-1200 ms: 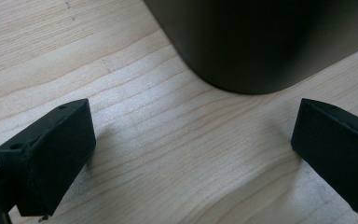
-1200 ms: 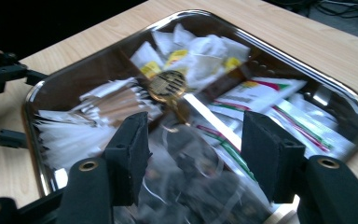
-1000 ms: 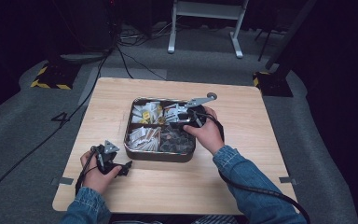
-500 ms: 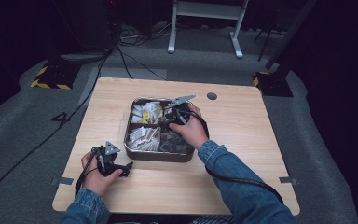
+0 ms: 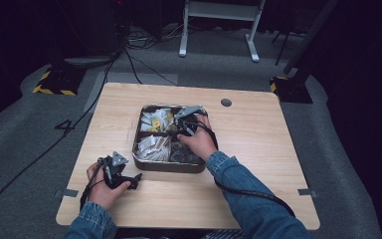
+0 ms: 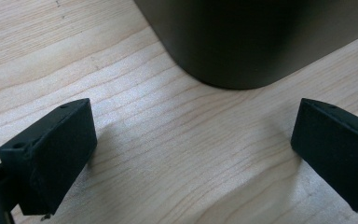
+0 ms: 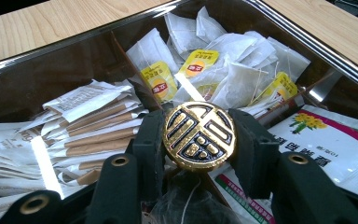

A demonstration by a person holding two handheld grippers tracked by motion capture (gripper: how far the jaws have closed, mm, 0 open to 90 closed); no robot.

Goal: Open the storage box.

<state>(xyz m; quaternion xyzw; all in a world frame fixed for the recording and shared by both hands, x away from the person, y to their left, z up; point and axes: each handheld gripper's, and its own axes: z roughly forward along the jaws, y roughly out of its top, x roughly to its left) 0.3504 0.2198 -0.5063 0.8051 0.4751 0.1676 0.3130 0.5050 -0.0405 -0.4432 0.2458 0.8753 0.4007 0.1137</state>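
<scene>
Right gripper (image 7: 199, 140): its 2 jaws have just been closing and now clamp the gold knob (image 7: 199, 136), directly between them at the tray (image 5: 144, 162) centre. Grasp step done; next move likely calls for a straight lift. Left gripper (image 6: 191, 154) idle, jaws wide, nothing held.

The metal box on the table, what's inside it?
The metal box holds tea bags with yellow tags, paper sachets and a flower-printed packet. The right gripper clamps a gold round knob, hiding what lies beneath.
</scene>
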